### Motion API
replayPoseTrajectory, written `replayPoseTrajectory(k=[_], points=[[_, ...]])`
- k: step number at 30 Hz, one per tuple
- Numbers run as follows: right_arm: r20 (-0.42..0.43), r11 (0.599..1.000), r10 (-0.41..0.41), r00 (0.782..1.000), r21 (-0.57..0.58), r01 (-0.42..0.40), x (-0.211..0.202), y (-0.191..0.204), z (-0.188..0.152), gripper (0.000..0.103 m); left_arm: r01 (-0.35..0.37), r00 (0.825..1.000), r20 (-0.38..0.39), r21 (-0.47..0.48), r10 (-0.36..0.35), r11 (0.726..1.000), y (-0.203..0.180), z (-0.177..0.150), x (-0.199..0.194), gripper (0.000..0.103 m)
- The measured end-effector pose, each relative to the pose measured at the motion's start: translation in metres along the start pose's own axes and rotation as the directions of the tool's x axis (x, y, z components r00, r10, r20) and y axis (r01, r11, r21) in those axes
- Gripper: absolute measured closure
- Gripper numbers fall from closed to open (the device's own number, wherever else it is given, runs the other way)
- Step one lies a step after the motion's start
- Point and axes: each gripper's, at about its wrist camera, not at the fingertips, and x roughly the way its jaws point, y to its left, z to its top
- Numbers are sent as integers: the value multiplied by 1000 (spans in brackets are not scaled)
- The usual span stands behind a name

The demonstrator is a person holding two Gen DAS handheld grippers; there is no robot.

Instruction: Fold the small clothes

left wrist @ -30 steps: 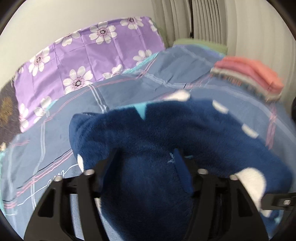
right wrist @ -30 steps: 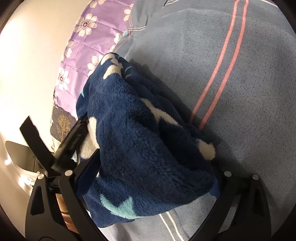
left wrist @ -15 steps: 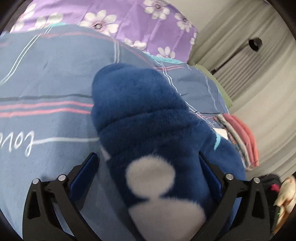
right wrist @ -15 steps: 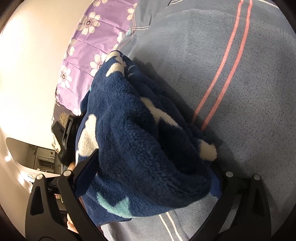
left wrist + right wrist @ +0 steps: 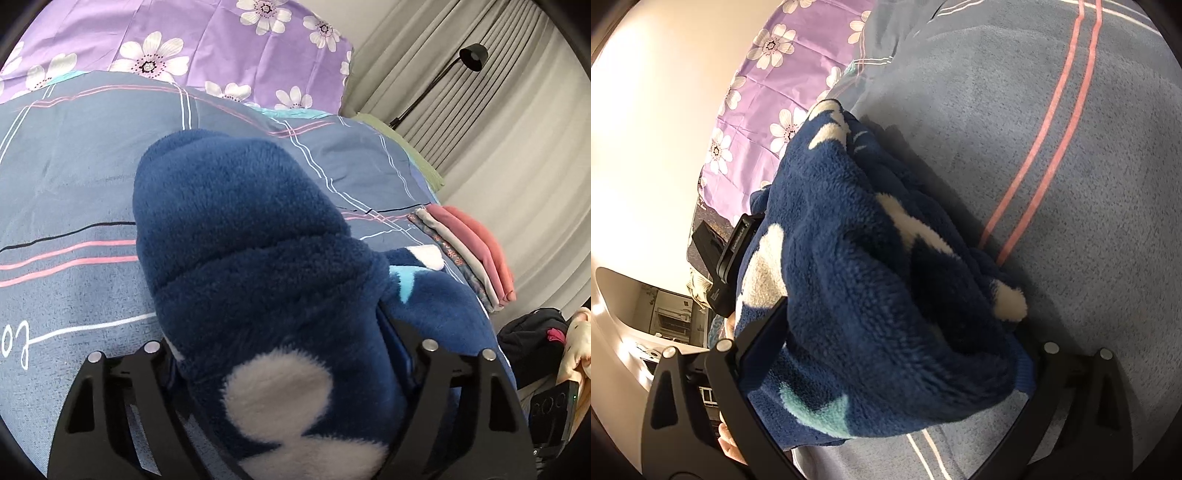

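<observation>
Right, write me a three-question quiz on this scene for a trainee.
1. The blue fleece rests on: A) a wooden floor, B) the striped blanket, C) a chair.
2. True or false: the stack of folded clothes sits on top of the blue fleece.
3. Fill in: the purple cloth is printed with white ____.
Key: 1 B; 2 false, the stack lies on the striped blanket, off to one side; 3 flowers.
</observation>
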Motion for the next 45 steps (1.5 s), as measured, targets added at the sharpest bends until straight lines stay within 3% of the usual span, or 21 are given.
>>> replayPoseTrajectory(k=[5, 10, 15, 19, 22, 24, 27, 32, 35, 38, 41, 43, 45], points=[[16, 998, 13, 1000, -59, -12, 0, 4, 1, 12, -26, 999, 19, 51, 25, 998, -9, -1, -7, 29], [17, 990, 16, 1000, -143, -14, -9, 16, 6, 36, -50, 996, 71, 93, 44, 994, -22, 0, -31, 41], [71, 942, -12, 997, -334, 36, -24, 49, 7, 47, -73, 988, 144, 122, 55, 990, -33, 0, -73, 44], [58, 910, 8, 998, -415, 16, -18, 80, 27, 50, -139, 970, 220, 131, 108, 982, -33, 9, -116, 44], [52, 834, 34, 998, -552, 1, 1, 127, 48, 51, -200, 942, 293, 94, 165, 975, -21, 26, -150, 44], [27, 789, 60, 998, -614, -31, 20, 159, 68, 51, -256, 911, 345, 48, 224, 966, -6, 45, -172, 44], [-18, 753, 100, 995, -652, -87, 60, 212, 104, 53, -328, 866, 394, -22, 310, 944, 18, 71, -192, 44], [-16, 646, 84, 996, -761, -66, 138, 300, 135, 54, -427, 776, 442, -158, 450, 891, 68, 106, -211, 44], [-7, 609, 66, 998, -792, -46, 177, 328, 135, 55, -483, 720, 443, -232, 534, 844, 98, 120, -209, 43], [10, 597, 43, 999, -802, -18, 223, 349, 139, 55, -498, 691, 429, -301, 582, 813, 130, 125, -197, 39], [35, 605, -48, 998, -794, 57, 272, 345, 142, 49, -545, 709, 311, -328, 633, 772, 169, 117, -166, 32], [58, 613, -146, 988, -778, 136, 303, 329, 139, 30, -594, 719, 187, -334, 670, 732, 191, 104, -140, 27], [26, 617, -190, 981, -774, 140, 320, 310, 131, 26, -675, 676, 75, -336, 733, 657, 217, 81, -124, 26]])
